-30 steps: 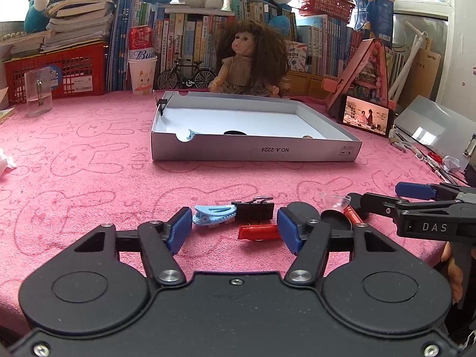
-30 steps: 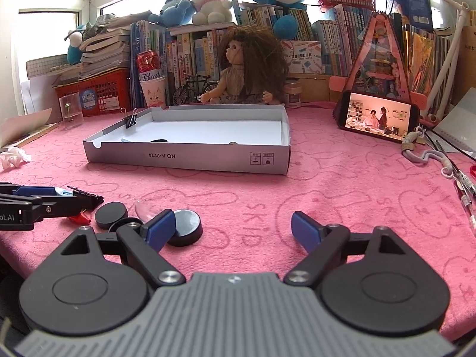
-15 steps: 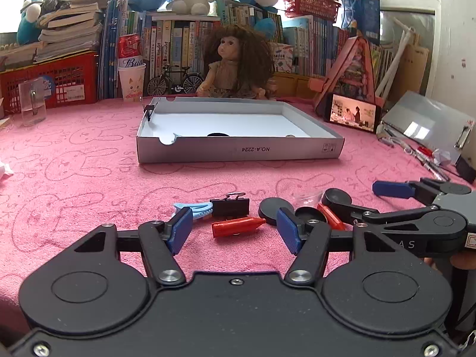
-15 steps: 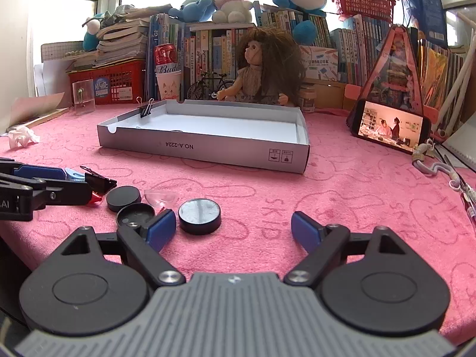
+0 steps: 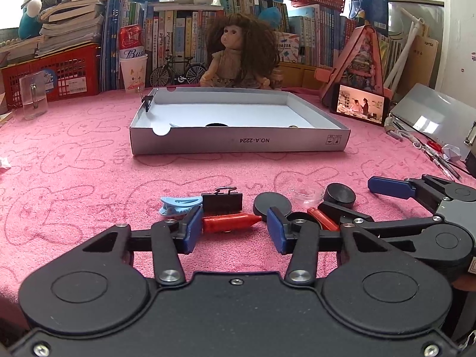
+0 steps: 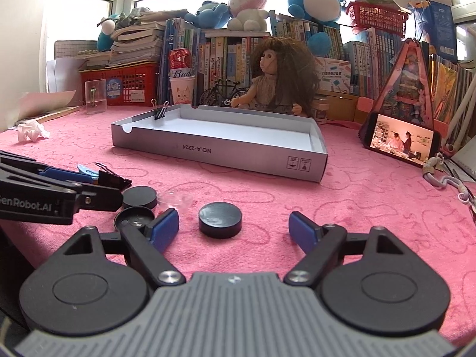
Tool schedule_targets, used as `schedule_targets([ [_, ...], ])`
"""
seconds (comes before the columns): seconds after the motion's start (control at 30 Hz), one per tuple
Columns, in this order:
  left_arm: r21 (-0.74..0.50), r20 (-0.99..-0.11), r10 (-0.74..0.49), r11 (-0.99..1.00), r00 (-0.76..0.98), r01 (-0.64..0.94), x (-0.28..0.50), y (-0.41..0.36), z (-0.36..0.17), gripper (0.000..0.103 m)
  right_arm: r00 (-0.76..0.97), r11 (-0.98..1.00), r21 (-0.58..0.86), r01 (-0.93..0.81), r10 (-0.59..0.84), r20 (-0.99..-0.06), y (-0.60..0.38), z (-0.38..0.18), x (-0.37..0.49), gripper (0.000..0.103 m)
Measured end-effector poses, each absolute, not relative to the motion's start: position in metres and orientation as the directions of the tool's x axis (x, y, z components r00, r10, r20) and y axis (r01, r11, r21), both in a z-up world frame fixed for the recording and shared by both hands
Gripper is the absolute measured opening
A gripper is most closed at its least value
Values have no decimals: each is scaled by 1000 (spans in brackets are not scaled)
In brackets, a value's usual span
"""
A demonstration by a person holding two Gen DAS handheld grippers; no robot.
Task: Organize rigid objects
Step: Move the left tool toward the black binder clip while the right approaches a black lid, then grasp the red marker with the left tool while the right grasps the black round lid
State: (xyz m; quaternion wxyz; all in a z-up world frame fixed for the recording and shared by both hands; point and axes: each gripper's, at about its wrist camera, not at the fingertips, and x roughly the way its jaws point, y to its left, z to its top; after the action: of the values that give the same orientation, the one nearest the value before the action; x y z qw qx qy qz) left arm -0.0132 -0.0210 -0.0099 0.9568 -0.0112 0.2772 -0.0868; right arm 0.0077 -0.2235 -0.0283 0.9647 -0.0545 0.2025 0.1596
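Left gripper (image 5: pixel 235 227) low at near edge of desk (image 5: pixel 77 160), jaws just been closing around red crayon-like piece (image 5: pixel 230 222); left pad touching it, right pad apart, not yet gripped. Right gripper (image 6: pixel 233 232) released, jaws wide, straddling black puck (image 6: pixel 220 219), nothing held. Grey tray (image 5: pixel 238 145) mid-desk, likely destination: already holds few small items. Blue clip (image 5: pixel 178 203) and binder clip (image 5: pixel 222 201) waiting just behind crayon.

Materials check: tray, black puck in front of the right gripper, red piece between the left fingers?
Tray: looks like matte grey-white cardboard, with thin folded walls and printed lettering. Black puck: probably plastic, smooth with a soft sheen; could be coated metal. Red piece: likely glossy plastic, judging by its highlights.
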Motion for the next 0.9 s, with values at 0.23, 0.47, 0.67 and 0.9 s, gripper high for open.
schedule_targets([
  [0.23, -30, -514, -159, 985, 843, 167, -15, -27, -13, 42, 860, 935, -25, -353, 314, -402, -221, -29, 7, 79],
  [0.47, -28, -510, -161, 985, 845, 171, -16, -28, -13, 42, 851, 925, -15, -380, 343, -398, -219, -27, 6, 44],
  [0.67, -36, -509, -162, 985, 846, 167, -16, -25, -12, 42, 846, 923, -14, -385, 346, -404, -219, -25, 7, 37],
  [0.9, -32, -501, -158, 986, 851, 164, -17, -23, -9, 42, 857, 930, -19, -366, 329, -395, -221, -22, 8, 37],
])
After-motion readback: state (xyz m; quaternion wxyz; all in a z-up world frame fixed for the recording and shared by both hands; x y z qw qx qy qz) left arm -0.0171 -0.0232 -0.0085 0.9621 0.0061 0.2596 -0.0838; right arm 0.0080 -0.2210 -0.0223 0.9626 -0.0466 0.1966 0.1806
